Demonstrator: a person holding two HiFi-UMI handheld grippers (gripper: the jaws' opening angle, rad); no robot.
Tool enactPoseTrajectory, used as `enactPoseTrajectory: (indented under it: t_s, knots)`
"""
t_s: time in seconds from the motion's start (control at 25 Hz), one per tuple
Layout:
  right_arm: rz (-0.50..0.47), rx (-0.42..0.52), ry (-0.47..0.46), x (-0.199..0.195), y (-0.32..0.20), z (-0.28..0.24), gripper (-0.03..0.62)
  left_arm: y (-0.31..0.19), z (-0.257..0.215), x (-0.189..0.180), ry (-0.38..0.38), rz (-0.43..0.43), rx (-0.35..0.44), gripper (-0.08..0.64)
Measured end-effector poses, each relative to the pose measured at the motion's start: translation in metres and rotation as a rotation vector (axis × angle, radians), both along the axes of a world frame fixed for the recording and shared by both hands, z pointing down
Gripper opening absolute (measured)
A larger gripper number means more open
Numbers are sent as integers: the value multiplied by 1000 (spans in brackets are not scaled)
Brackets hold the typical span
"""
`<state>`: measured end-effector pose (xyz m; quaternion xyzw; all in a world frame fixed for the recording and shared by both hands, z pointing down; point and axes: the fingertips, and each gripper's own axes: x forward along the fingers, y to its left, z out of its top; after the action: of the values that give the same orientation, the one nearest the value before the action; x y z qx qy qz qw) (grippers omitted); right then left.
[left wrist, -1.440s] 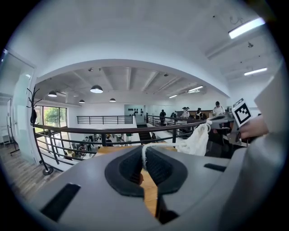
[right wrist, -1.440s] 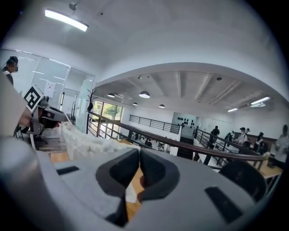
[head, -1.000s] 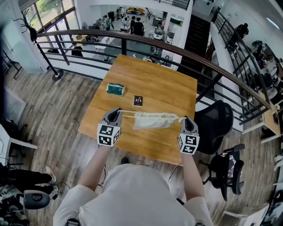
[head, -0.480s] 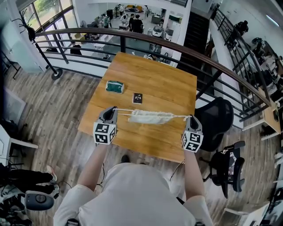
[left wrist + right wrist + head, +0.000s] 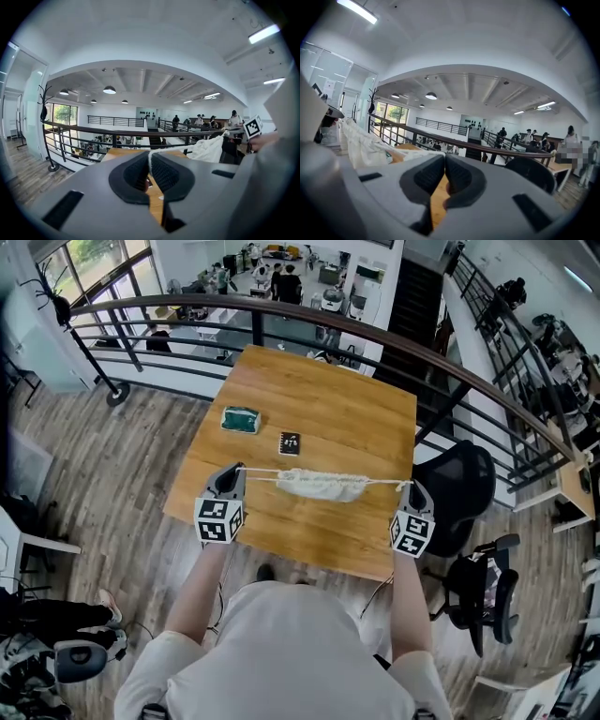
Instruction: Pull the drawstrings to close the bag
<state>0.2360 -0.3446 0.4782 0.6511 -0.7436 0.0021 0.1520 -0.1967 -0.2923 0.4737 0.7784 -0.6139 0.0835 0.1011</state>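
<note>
A cream cloth drawstring bag point(image 5: 322, 485) hangs bunched up above the wooden table point(image 5: 356, 432), stretched between my two grippers. Its white drawstrings run out taut to both sides. My left gripper point(image 5: 239, 471) is shut on the left drawstring point(image 5: 149, 157), which comes out from between the pads towards the bag point(image 5: 207, 149). My right gripper point(image 5: 411, 486) is shut on the right drawstring point(image 5: 423, 154), with the gathered bag point(image 5: 358, 143) to its left. Both grippers are held level, well apart, over the table's near half.
A green pouch point(image 5: 240, 419) and a small black card point(image 5: 290, 442) lie on the table beyond the bag. A black railing point(image 5: 309, 322) curves round the table's far side. A black office chair point(image 5: 464, 491) stands just right of my right gripper.
Both grippers have moved further apart, pulling the strings outward. The bag's mouth has gathered, and the bag is now narrower and more bunched.
</note>
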Motion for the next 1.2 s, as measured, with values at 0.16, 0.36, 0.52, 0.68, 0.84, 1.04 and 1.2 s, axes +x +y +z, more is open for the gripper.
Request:
enactPoseTrajectory:
  t_s: [0.16, 0.36, 0.52, 0.68, 0.84, 1.04, 1.2]
  knots:
    - [23, -6, 11, 10, -2, 2, 8, -3, 2, -7, 10, -17, -5, -8]
    - [67, -15, 12, 29, -6, 8, 8, -8, 4, -11, 17, -36, -16, -8]
    - [91, -13, 1, 41, -6, 10, 8, -9, 4, -16, 23, -51, -21, -8]
    - [109, -2, -4, 53, -6, 7, 8, -10, 6, -18, 23, -58, -24, -8]
    - [122, 5, 16, 62, -8, 6, 9, -11, 8, -21, 27, -67, -28, -8]
    - [139, -8, 26, 73, -11, 9, 9, -14, 9, -28, 25, -87, -33, -8]
    - [145, -11, 37, 79, -9, 13, 11, -12, 9, -34, 18, -94, -34, -8]
